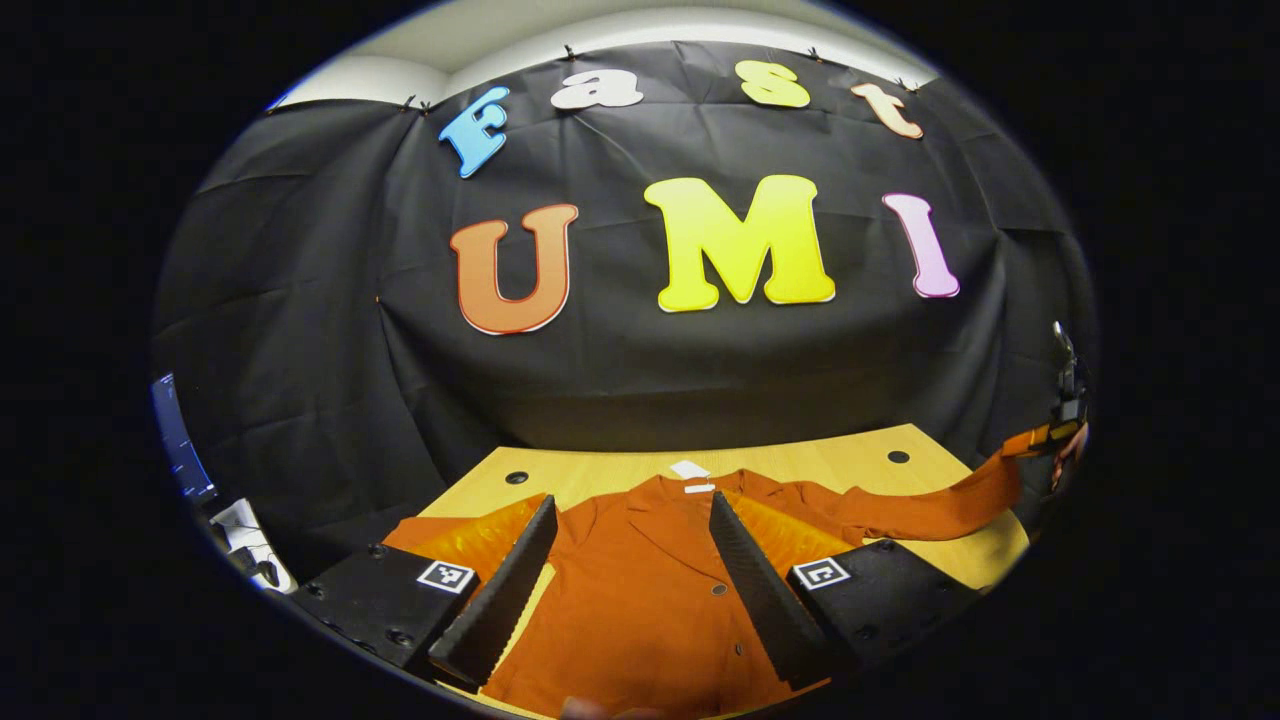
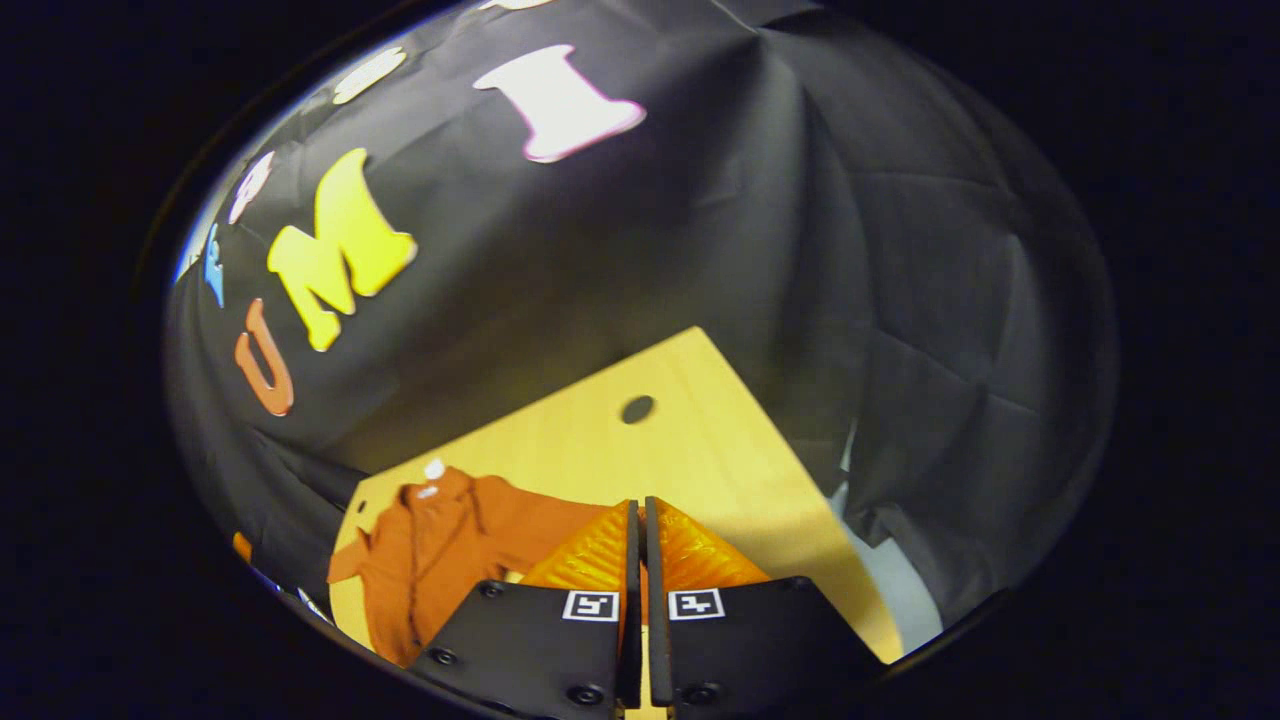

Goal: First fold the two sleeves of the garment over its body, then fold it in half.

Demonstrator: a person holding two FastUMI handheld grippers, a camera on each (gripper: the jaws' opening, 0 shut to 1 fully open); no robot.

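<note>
An orange button-up shirt lies flat, front up, on a wooden table, its collar toward the far edge. My left gripper hovers open above the shirt's chest, nothing between its fingers. One sleeve stretches off to the right, lifted off the table, its end held by my right gripper. The other sleeve rests by the left finger. In the right gripper view the shirt lies at lower left and its sleeve runs into my right gripper, whose fingers are shut on the cuff.
The table has round holes near its far corners. A white tag sits at the collar. Black cloth walls close in behind the table. White and blue items lie off the table's left edge.
</note>
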